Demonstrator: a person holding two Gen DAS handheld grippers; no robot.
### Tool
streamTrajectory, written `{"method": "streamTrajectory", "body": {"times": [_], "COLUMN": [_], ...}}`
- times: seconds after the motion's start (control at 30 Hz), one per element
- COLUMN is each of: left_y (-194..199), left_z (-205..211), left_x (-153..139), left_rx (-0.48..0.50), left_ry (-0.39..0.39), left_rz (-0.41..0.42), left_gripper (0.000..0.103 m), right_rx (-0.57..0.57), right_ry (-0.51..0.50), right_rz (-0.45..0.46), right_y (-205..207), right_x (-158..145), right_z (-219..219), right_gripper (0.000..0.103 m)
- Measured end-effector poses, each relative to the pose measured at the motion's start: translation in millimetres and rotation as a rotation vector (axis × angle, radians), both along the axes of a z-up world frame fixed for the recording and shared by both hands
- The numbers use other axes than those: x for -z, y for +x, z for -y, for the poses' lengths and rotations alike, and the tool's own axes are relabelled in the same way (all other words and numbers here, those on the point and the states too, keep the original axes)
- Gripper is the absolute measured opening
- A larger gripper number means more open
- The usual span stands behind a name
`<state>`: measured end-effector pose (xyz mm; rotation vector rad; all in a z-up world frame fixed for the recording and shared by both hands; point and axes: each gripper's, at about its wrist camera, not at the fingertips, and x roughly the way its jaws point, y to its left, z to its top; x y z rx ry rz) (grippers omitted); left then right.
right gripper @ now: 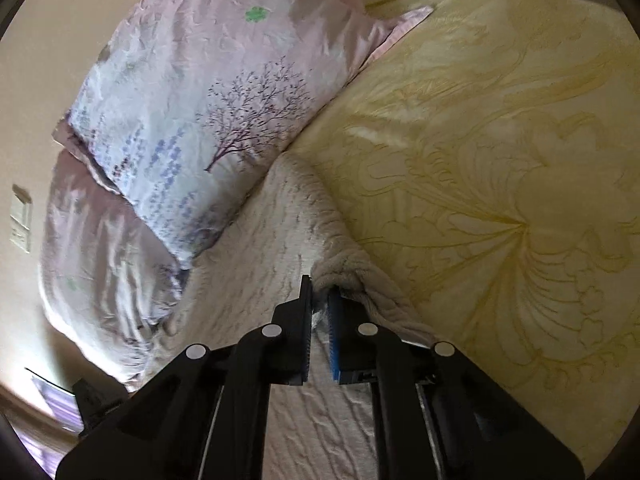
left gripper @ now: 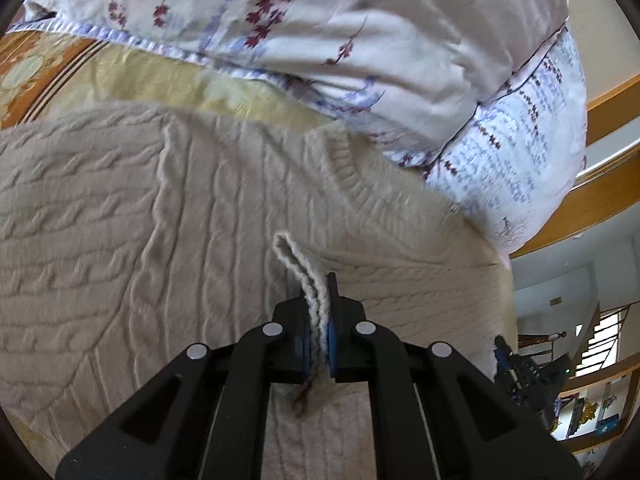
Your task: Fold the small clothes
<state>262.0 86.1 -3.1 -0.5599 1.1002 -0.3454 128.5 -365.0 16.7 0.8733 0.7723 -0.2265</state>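
Cream cable-knit sweater point(left gripper: 180, 208) lies spread on the bed, over a yellow embossed bedspread point(right gripper: 500, 168), w/ its ribbed neckline point(left gripper: 352, 168) toward the pillow end. Left gripper point(left gripper: 319, 300) is clenched on a doubled fold of the knit edge, which sticks up in a narrow loop between the pads; a bit of dark yarn hangs below the pinch. Right gripper point(right gripper: 320, 300) is clamped on a bunched corner of the same sweater, right at the sweater's edge where it meets bare bedspread; fabric puckers up just ahead of the tips. Floral pillow point(right gripper: 208, 112) w/ tree print lies along the sweater's far side, touching or overlapping it; a 2nd pinkish pillow point(right gripper: 108, 256) sits beside that toward the bed's edge. In the left view the pillow point(left gripper: 360, 40) covers the bedspread's orange border point(left gripper: 36, 80) partly. Wooden bed frame point(left gripper: 612, 108) shows past the pillow.
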Motion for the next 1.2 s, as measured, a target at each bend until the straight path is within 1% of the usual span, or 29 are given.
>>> {"method": "streamTrajectory", "body": {"times": [0.03, 0.07, 0.1, 0.13, 0.17, 0.23, 0.33, 0.37, 0.43, 0.5, 0.57, 0.6, 0.67, 0.73, 0.8, 0.9, 0.97, 1.07, 1.13, 1.17, 1.2], "left_y": [-0.5, -1.3, -2.4, -5.8, -9.9, -25.0, -56.7, -69.7, -96.0, -123.7, -144.9, -151.8, -166.8, -172.6, -173.4, -172.3, -169.0, -163.9, -165.2, -165.9, -166.8], "left_z": [-1.1, -3.3, -4.5, -8.1, -12.9, -28.1, -62.1, -77.4, -112.8, -153.8, -188.2, -200.6, -229.4, -248.3, -263.0, -277.7, -291.0, -299.1, -309.0, -313.1, -316.6], "left_x": [-0.4, -1.6, -2.6, -5.0, -7.0, -14.5, -24.5, -25.7, -27.2, -24.8, -20.7, -18.6, -12.6, -7.1, -2.2, 1.1, 1.3, 0.7, 2.9, 4.5, 6.3], "left_rx": [-0.004, -0.016, -0.021, -0.028, -0.034, -0.057, -0.119, -0.153, -0.241, -0.366, -0.479, -0.517, -0.615, -0.678, -0.73, -0.8, -0.848, -0.879, -0.908, -0.921, -0.932], "left_ry": [0.009, 0.024, 0.026, 0.028, 0.019, -0.012, -0.033, -0.04, -0.07, -0.094, -0.109, -0.114, -0.127, -0.145, -0.182, -0.229, -0.233, -0.24, -0.253, -0.268, -0.28], "left_rz": [0.006, 0.012, 0.016, 0.021, 0.028, 0.051, 0.095, 0.102, 0.121, 0.124, 0.122, 0.12, 0.105, 0.096, 0.106, 0.115, 0.115, 0.113, 0.107, 0.102, 0.099], "left_gripper": [0.011, 0.011, 0.014, 0.022, 0.026, 0.052, 0.064, 0.066, 0.066, 0.066, 0.064, 0.064, 0.06, 0.056, 0.052, 0.05, 0.049, 0.046, 0.037, 0.035, 0.029], "right_rx": [-0.008, -0.011, -0.013, -0.014, -0.02, -0.038, -0.081, -0.099, -0.158, -0.227, -0.266, -0.281, -0.295, -0.295, -0.288, -0.287, -0.285, -0.289, -0.294, -0.297, -0.301], "right_ry": [-0.019, -0.032, -0.047, -0.063, -0.072, -0.089, -0.159, -0.174, -0.191, -0.187, -0.191, -0.191, -0.177, -0.165, -0.153, -0.135, -0.13, -0.123, -0.12, -0.118, -0.115], "right_rz": [-0.015, -0.026, -0.031, -0.037, -0.033, -0.013, 0.03, 0.04, 0.072, 0.096, 0.105, 0.104, 0.087, 0.081, 0.082, 0.073, 0.072, 0.071, 0.073, 0.073, 0.074], "right_y": [1.4, 1.7, 0.5, -2.6, -6.5, -13.9, -22.7, -23.3, -23.6, -20.6, -17.5, -15.5, -11.9, -10.4, -11.4, -12.0, -12.6, -12.7, -12.3, -12.0, -11.6], "right_x": [-0.1, -0.9, -2.9, -6.1, -9.3, -15.4, -28.0, -30.8, -34.8, -35.2, -34.6, -32.5, -28.4, -27.1, -26.1, -22.7, -21.8, -21.0, -21.2, -21.2, -21.1], "right_z": [-2.2, -4.2, -6.1, -8.1, -10.2, -16.3, -31.7, -36.5, -48.3, -60.4, -70.1, -74.1, -77.0, -76.7, -74.4, -71.9, -70.9, -70.5, -70.9, -71.1, -71.5], "right_gripper": [0.008, 0.008, 0.009, 0.018, 0.023, 0.051, 0.064, 0.065, 0.067, 0.07, 0.071, 0.071, 0.071, 0.071, 0.071, 0.071, 0.071, 0.071, 0.072, 0.072, 0.072]}}
